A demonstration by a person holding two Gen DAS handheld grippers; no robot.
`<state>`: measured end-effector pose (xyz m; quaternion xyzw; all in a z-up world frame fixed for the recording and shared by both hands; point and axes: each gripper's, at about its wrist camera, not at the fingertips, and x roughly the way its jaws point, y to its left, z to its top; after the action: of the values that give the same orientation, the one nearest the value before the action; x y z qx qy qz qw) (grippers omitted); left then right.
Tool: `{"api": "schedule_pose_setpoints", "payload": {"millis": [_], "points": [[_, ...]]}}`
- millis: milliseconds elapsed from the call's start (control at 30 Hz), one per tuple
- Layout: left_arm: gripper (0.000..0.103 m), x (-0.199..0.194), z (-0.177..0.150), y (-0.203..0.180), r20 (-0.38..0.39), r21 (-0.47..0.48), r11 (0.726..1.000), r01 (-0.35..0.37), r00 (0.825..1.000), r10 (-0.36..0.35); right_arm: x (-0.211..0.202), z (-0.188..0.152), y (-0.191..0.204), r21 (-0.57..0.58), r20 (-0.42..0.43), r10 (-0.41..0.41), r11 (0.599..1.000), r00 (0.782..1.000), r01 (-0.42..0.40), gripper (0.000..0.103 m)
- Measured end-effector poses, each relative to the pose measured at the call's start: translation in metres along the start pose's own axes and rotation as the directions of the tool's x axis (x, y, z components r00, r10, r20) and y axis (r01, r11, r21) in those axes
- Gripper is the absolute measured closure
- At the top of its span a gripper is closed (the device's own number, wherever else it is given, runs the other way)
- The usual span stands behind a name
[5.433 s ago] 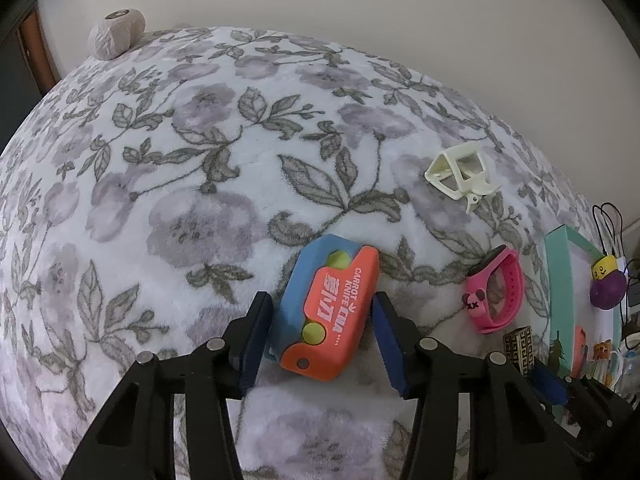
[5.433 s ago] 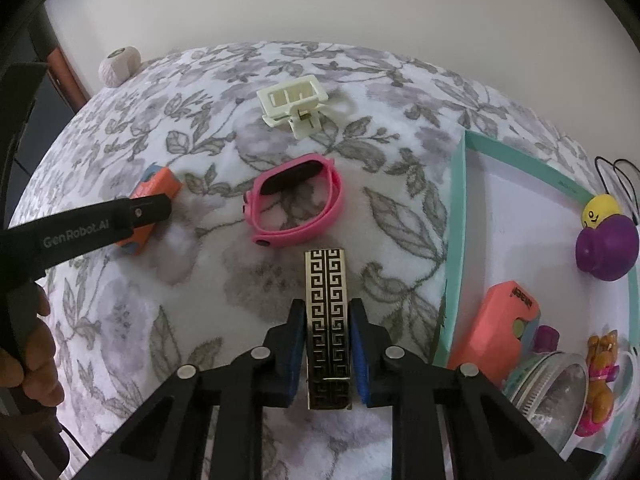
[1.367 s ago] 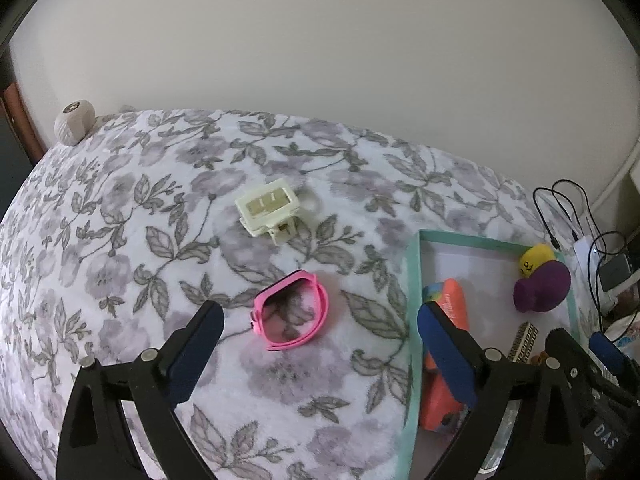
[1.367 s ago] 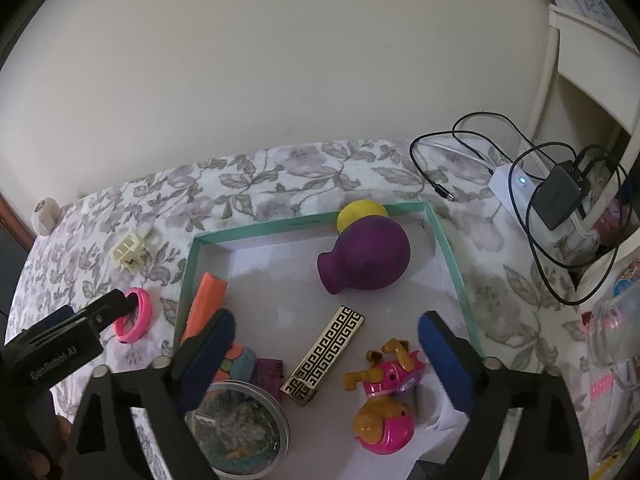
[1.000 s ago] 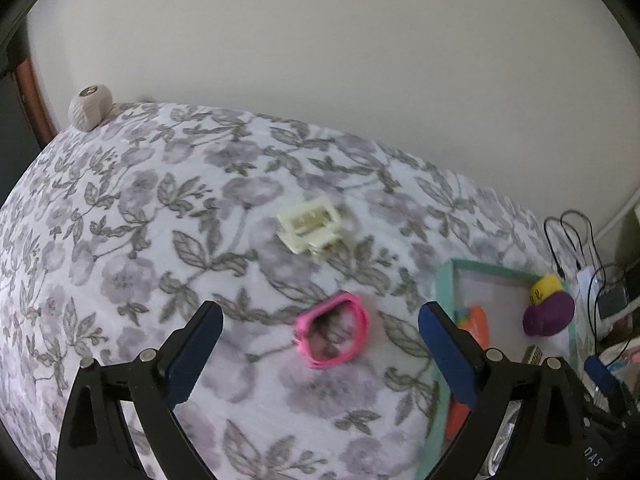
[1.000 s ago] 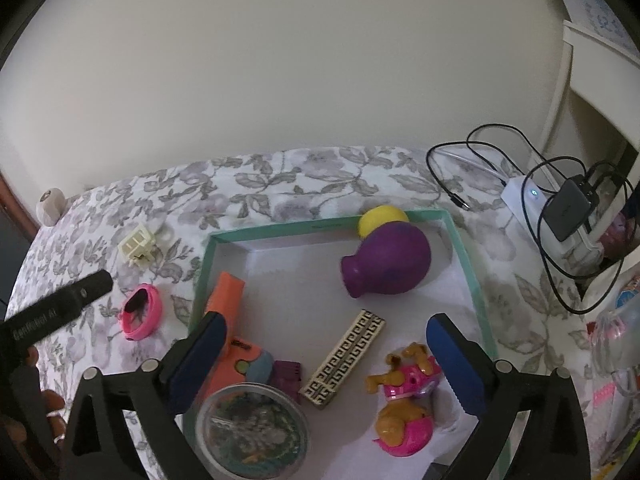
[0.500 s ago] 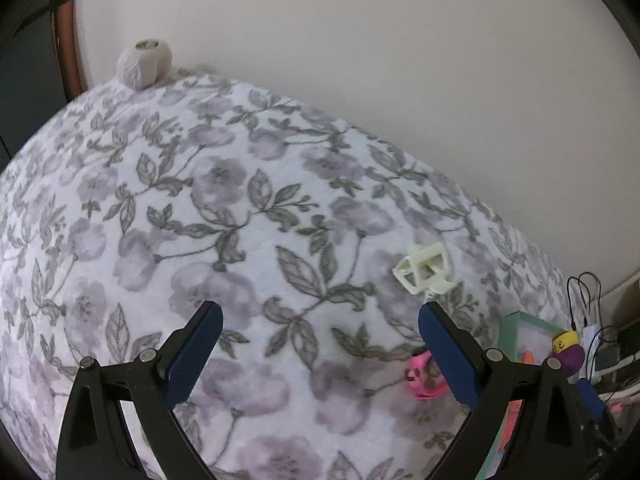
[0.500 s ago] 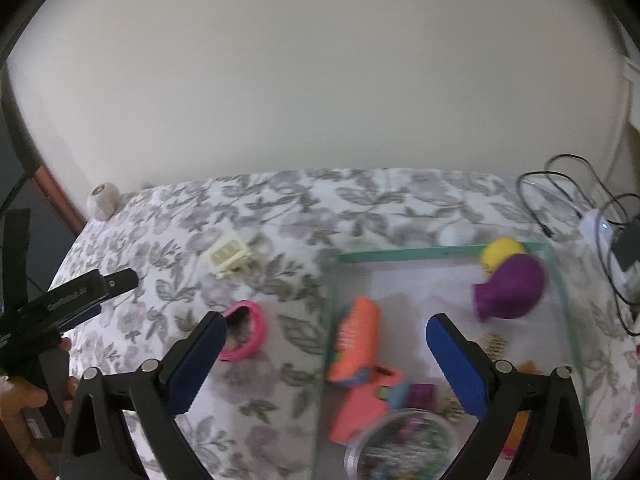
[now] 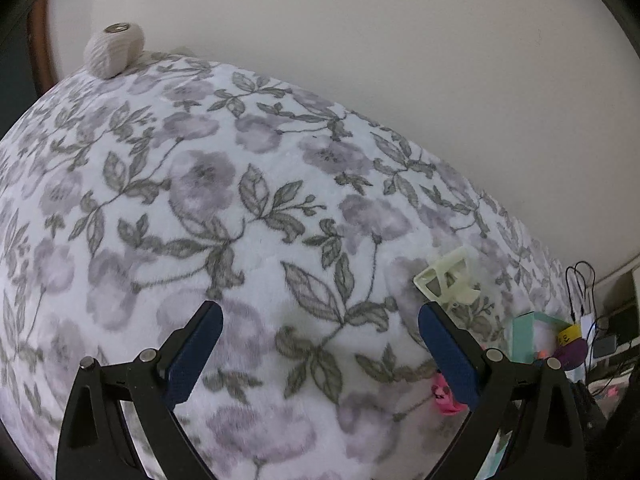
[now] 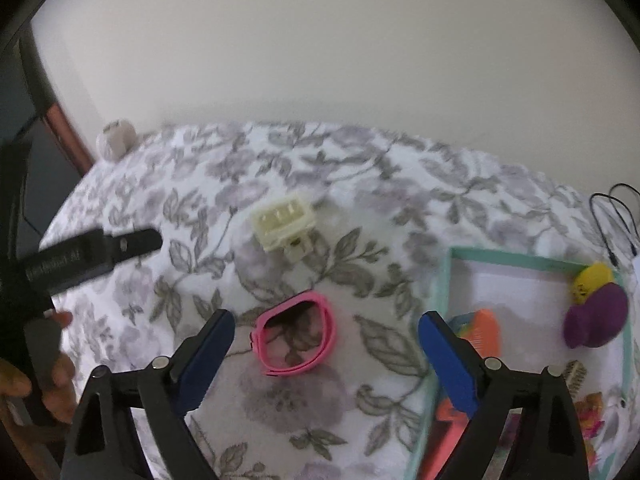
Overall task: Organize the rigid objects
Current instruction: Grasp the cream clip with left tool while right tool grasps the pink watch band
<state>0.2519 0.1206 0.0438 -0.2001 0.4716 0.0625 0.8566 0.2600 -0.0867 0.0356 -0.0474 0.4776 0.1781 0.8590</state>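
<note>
if you drop your right gripper [image 10: 322, 338], fingers spread wide and empty, carelessly, the pink band [image 10: 295, 337] slides on the fleece blanket [image 10: 360, 208].

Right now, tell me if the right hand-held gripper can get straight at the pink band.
Probably yes. The right hand-held gripper is open and empty, and the pink band lies flat on the floral blanket between its fingers, apart from the cream clip and teal tray.

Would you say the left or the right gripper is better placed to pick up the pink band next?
Right. The right gripper is open with the pink band between its fingers; the left gripper faces bare blanket.
</note>
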Motion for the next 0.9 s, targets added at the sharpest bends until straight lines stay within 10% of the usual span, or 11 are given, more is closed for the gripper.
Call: {"api": "schedule_pose_setpoints", "payload": {"millis": [533,900], "points": [[0.005,0.033,0.01,-0.048,-0.023,0.179,0.975,0.13,0.992,-0.128,0.036,-0.01,0.019,-0.083,-0.054,-0.043,0.996,0.998,0.038,0.016],[0.005,0.046,0.007,-0.072,-0.03,0.223,0.963,0.151,0.988,-0.148,0.039,-0.008,0.011,-0.058,-0.036,-0.037,0.998,0.999,0.035,0.04]]}}
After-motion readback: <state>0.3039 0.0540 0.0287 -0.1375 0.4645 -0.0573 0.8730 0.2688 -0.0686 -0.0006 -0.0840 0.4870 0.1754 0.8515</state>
